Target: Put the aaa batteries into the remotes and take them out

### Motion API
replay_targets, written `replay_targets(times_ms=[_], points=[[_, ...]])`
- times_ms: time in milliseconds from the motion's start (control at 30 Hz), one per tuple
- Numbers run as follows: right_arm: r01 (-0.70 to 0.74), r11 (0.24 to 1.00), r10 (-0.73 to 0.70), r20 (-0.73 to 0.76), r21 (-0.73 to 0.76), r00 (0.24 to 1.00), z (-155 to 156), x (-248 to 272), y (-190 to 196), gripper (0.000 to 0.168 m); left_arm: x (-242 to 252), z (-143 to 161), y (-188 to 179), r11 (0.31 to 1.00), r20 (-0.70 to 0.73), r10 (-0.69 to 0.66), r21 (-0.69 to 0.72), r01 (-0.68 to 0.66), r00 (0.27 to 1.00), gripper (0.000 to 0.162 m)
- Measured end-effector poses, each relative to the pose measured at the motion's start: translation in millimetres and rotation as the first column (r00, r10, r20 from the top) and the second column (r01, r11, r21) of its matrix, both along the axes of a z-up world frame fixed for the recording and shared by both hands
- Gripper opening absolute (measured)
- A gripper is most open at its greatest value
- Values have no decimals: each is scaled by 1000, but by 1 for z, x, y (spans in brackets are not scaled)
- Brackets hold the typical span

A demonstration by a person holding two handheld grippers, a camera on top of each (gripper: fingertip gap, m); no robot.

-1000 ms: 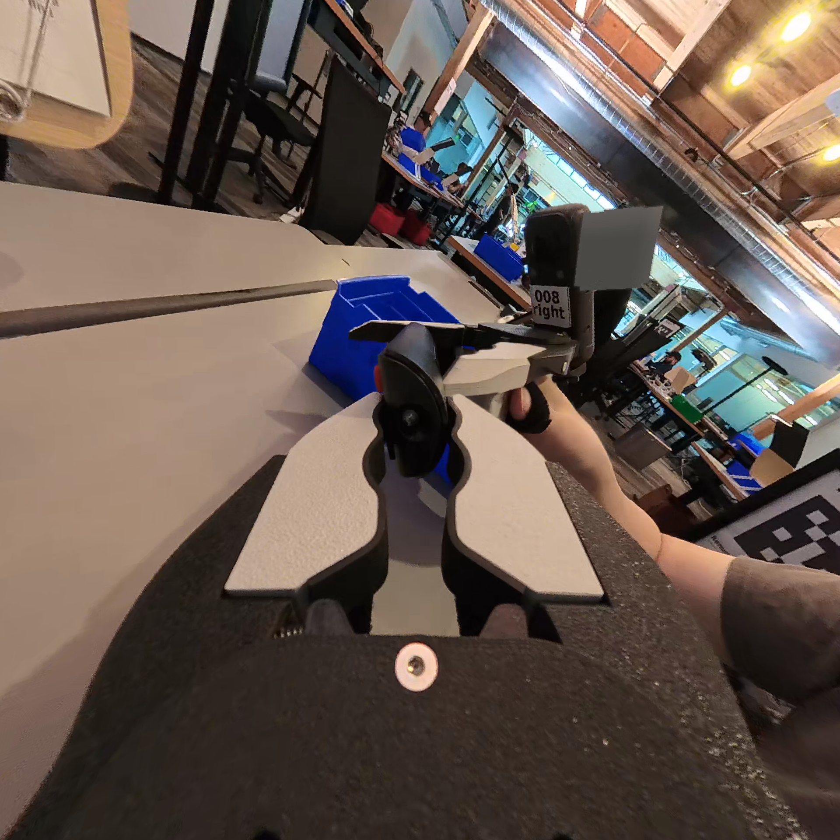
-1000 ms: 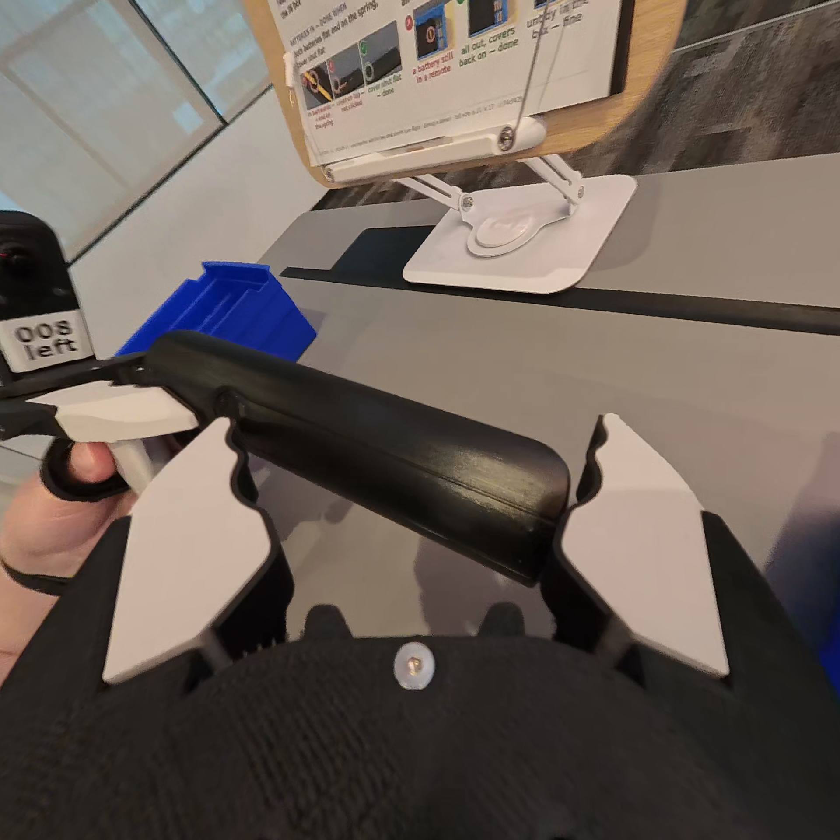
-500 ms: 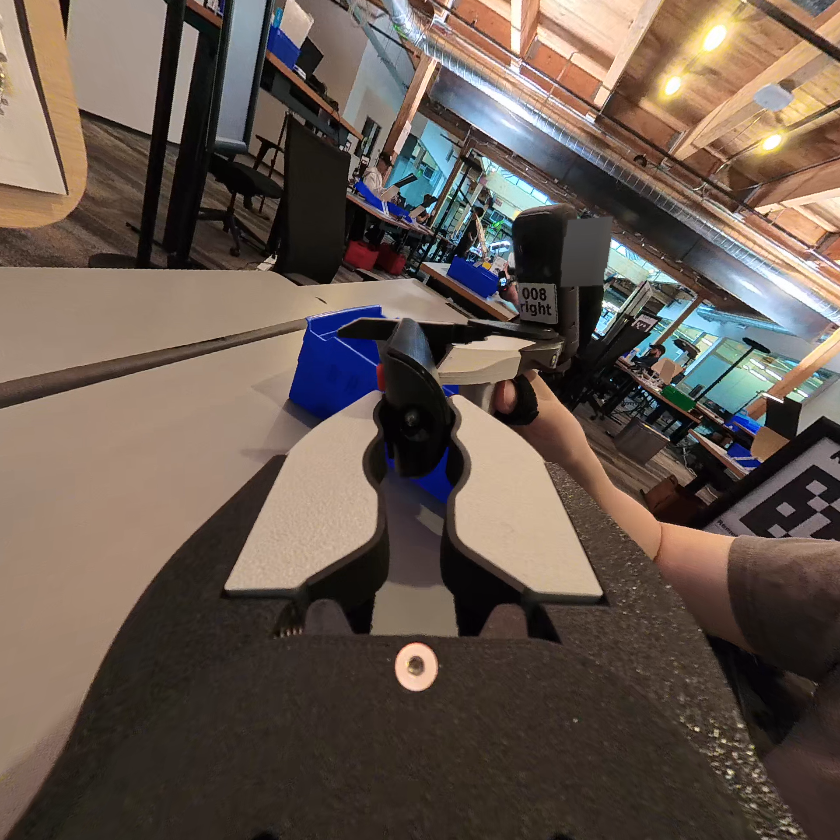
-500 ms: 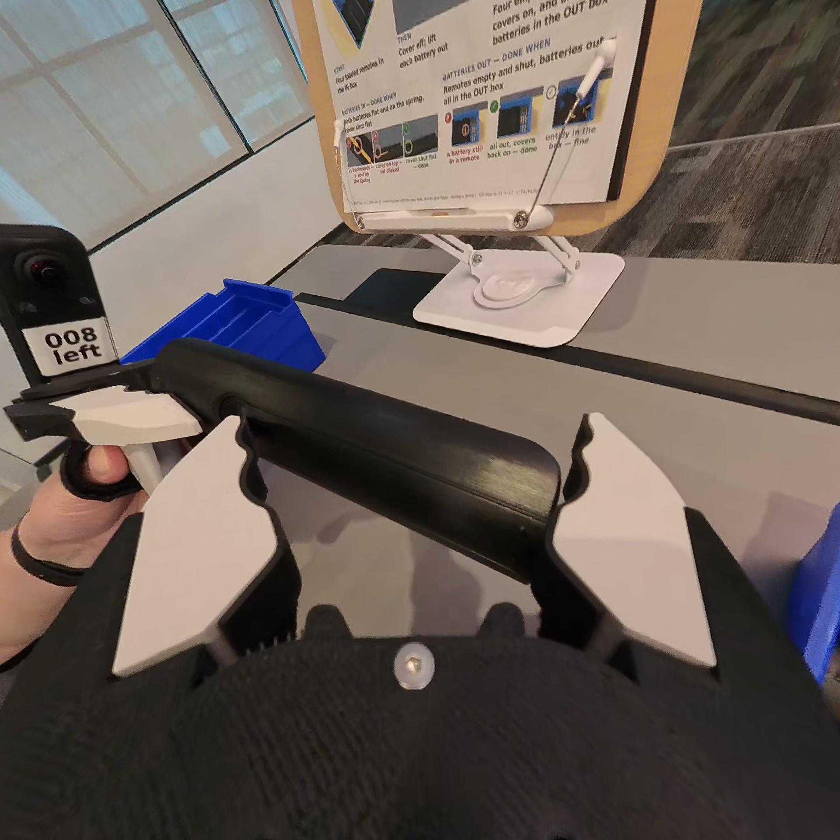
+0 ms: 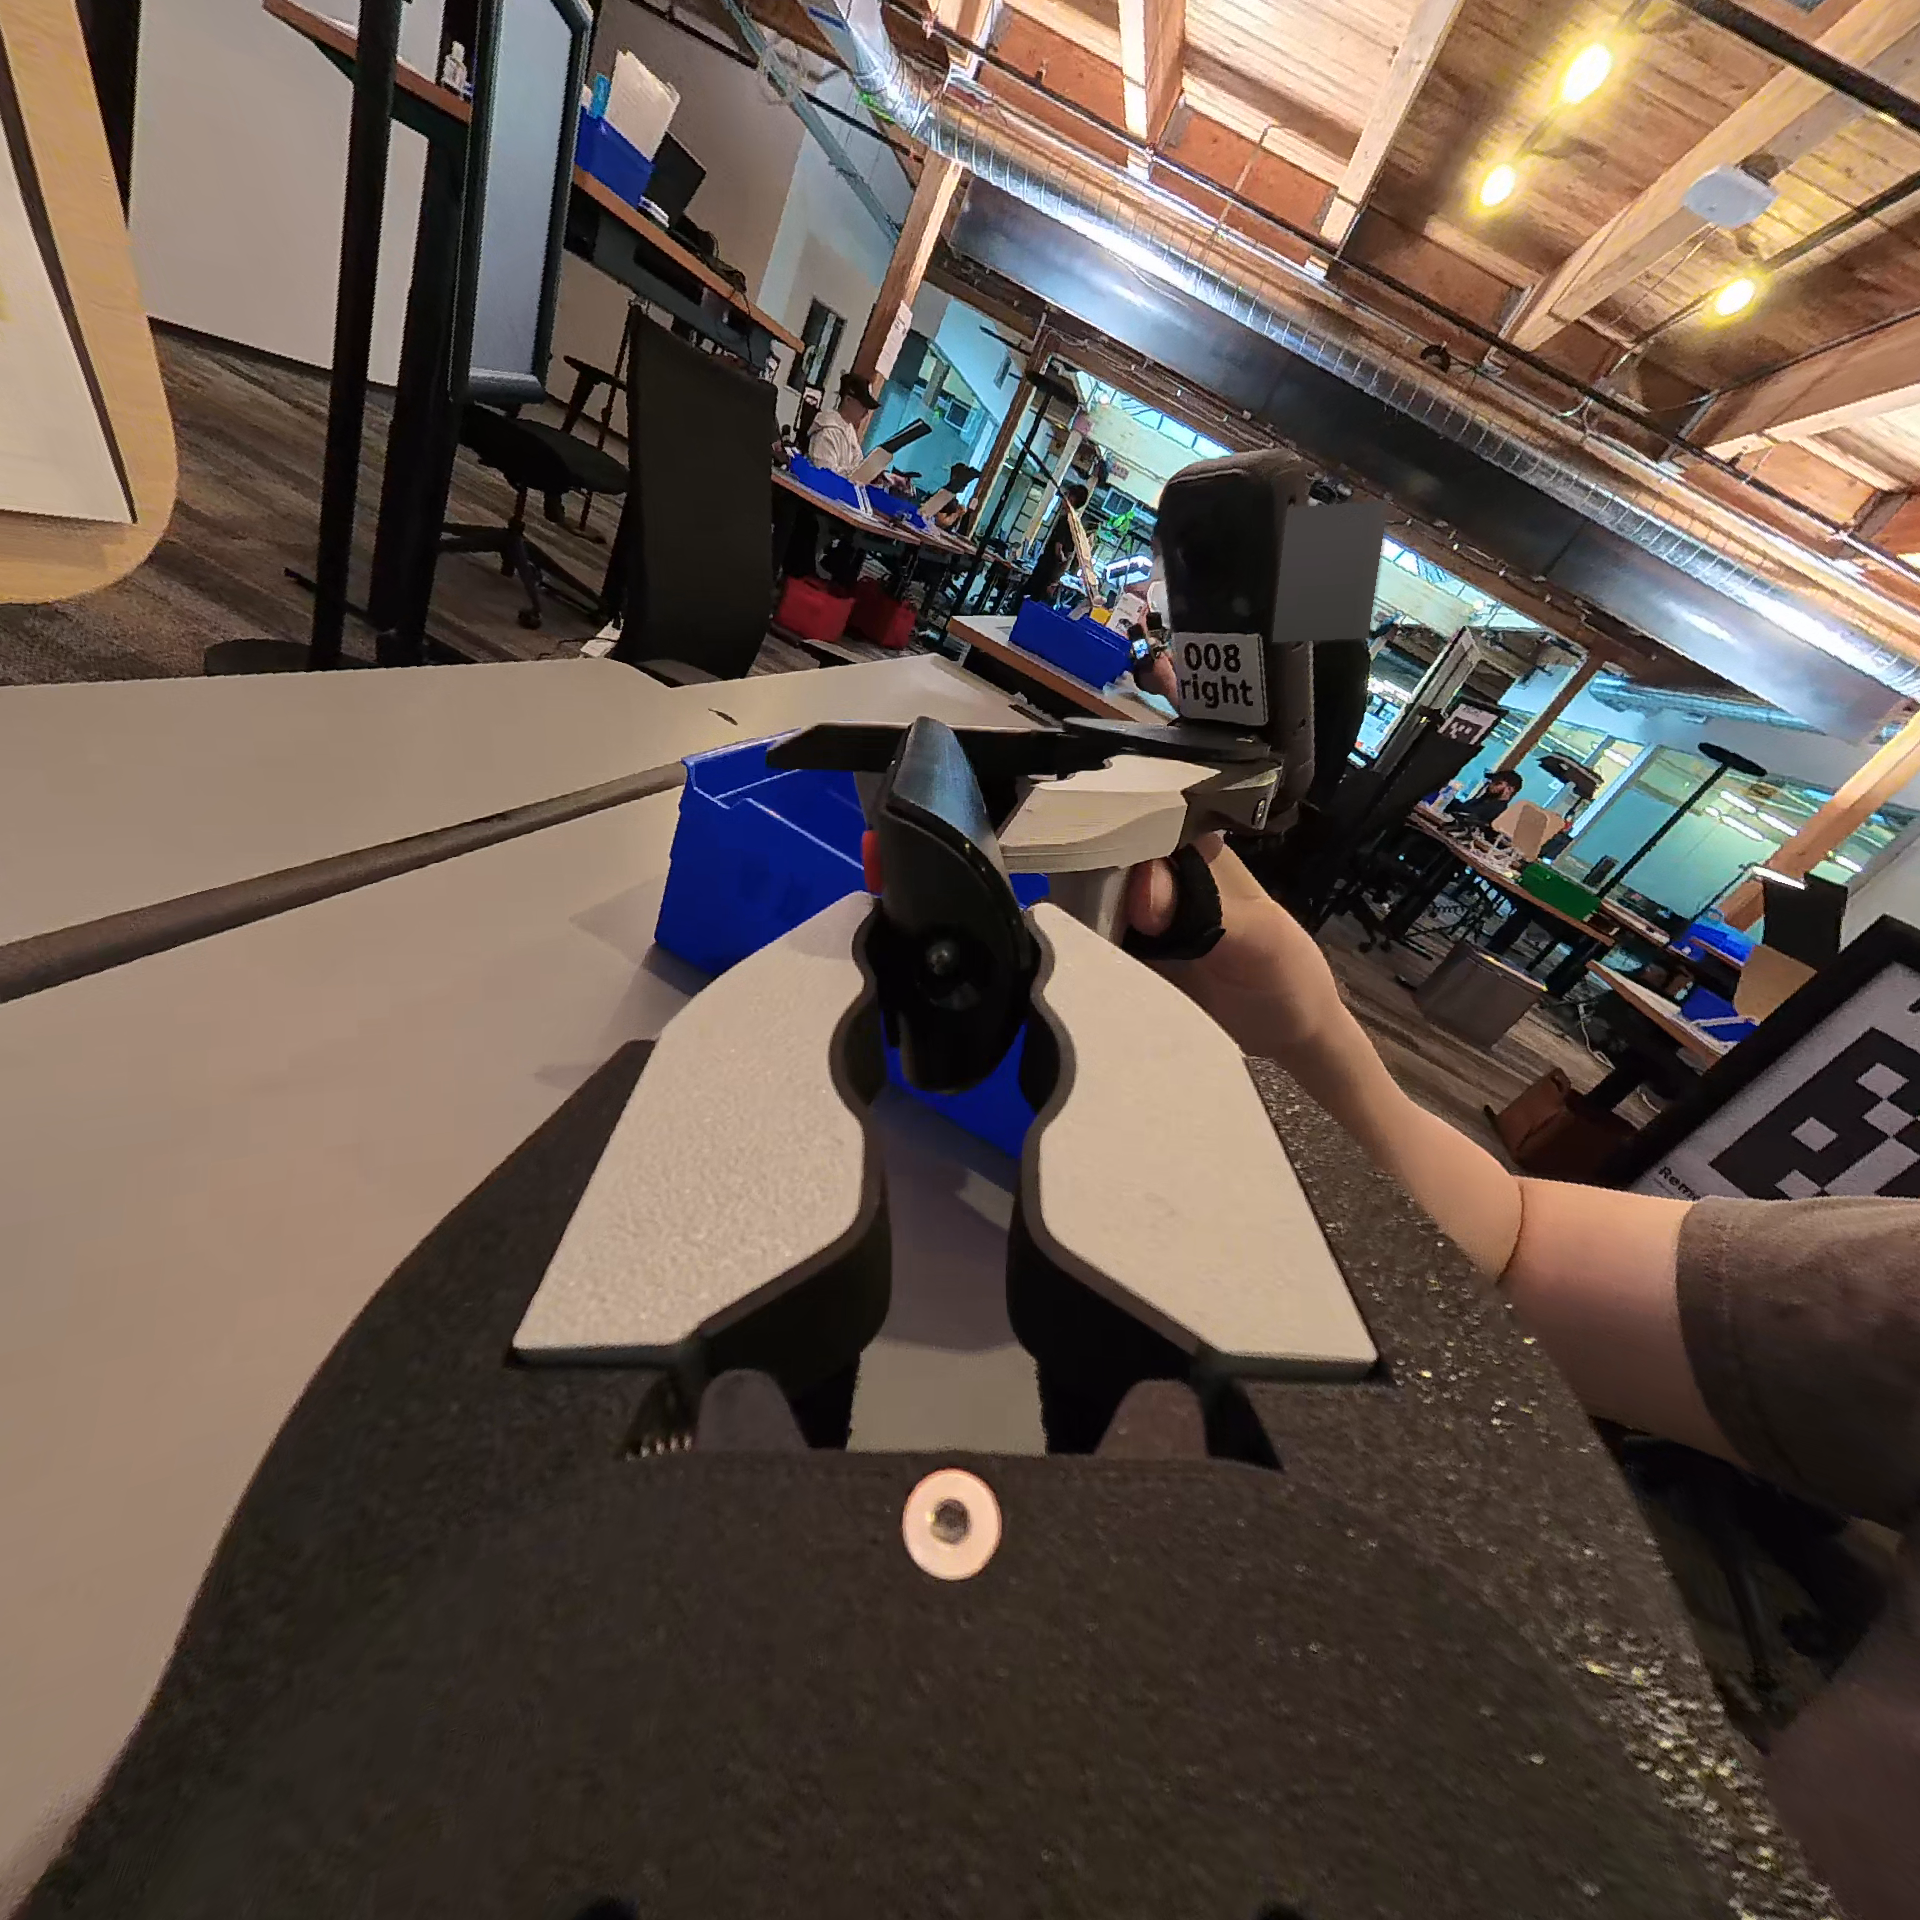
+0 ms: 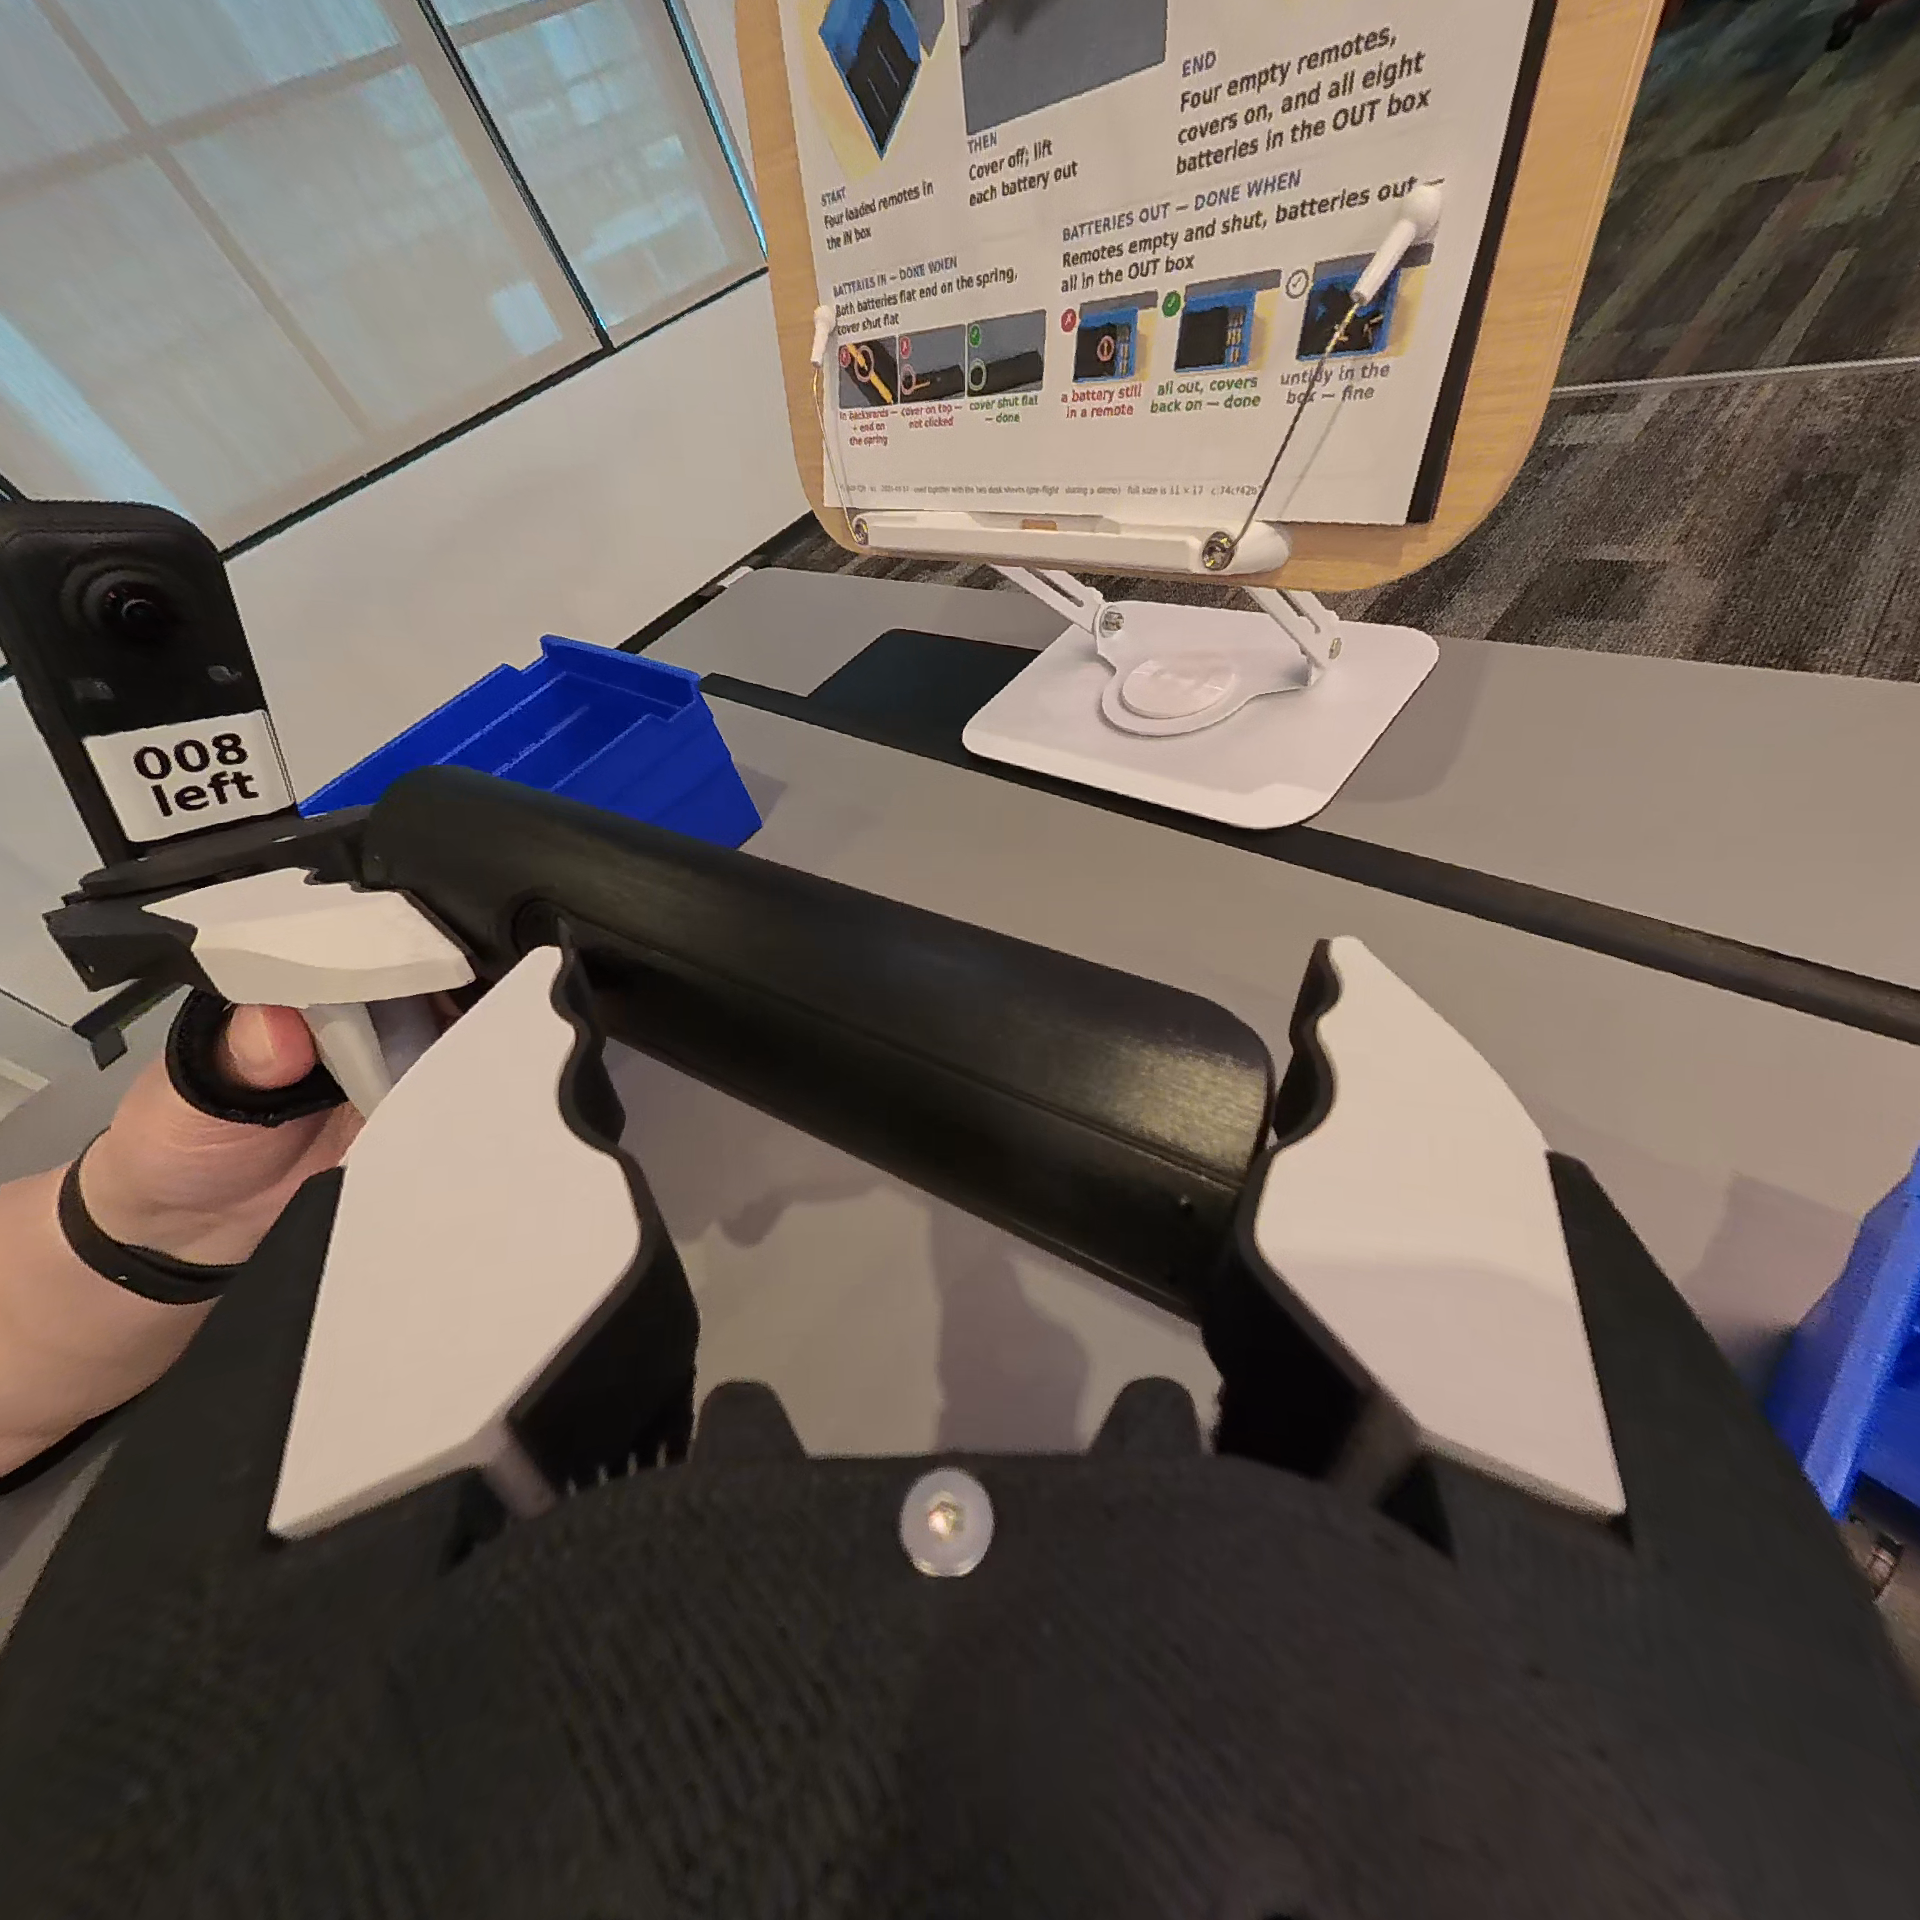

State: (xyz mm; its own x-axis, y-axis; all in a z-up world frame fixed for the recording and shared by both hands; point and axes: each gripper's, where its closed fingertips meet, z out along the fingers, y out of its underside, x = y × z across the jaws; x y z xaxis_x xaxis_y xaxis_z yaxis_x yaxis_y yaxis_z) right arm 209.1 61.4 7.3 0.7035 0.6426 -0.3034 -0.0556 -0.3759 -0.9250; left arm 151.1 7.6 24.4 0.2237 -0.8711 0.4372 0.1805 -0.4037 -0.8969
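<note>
Remote point(image 6: 831, 1029) hangs above the counter point(image 6: 1558, 831), left claw point(image 5: 948, 997) pinching one end while right claw point(image 6: 935, 1049) spreads around its body; steady end-grip likely helps cover removal.

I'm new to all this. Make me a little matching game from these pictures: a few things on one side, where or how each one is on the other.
Things:
1. remote
2. left gripper
3. right gripper
4. paper stand

States:
A. jaws wide open around the remote's free end
B. standing on the grey table, at the far side
C. black, held up above the table
D. jaws closed on one end of the remote

Pairs: 1-C, 2-D, 3-A, 4-B
</note>
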Motion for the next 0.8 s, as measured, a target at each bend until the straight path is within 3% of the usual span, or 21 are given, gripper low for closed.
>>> replay_targets(times_ms=[400,433,467,500,567,600,700,800], points=[[-41,999,41,-4,29,999,10,1,-6,120,-2,4,-1,1000,38,-20,-8,21,999,22],[-95,994,99,-102,45,990,22,1,-12,105,-8,9,2,999,89,-26,-34,29,996,22],[-130,989,144,-239,74,960,40,8,-17,64,-10,15,-2,990,155,-97,-83,111,983,22],[-118,989,137,-273,87,952,44,16,-15,27,-5,15,-8,987,131,-133,-74,143,982,22],[-89,991,104,-164,96,981,37,22,-8,38,6,13,-14,994,-25,-45,101,47,999,22],[-93,989,109,-149,113,983,40,22,-9,41,6,18,-16,990,-38,-28,140,33,999,22],[-98,984,115,-117,146,986,40,15,-9,41,-2,22,-10,997,27,-52,53,51,998,22],[-77,993,90,-146,89,985,28,11,-3,83,-12,16,3,996,128,-51,-70,60,991,22]])
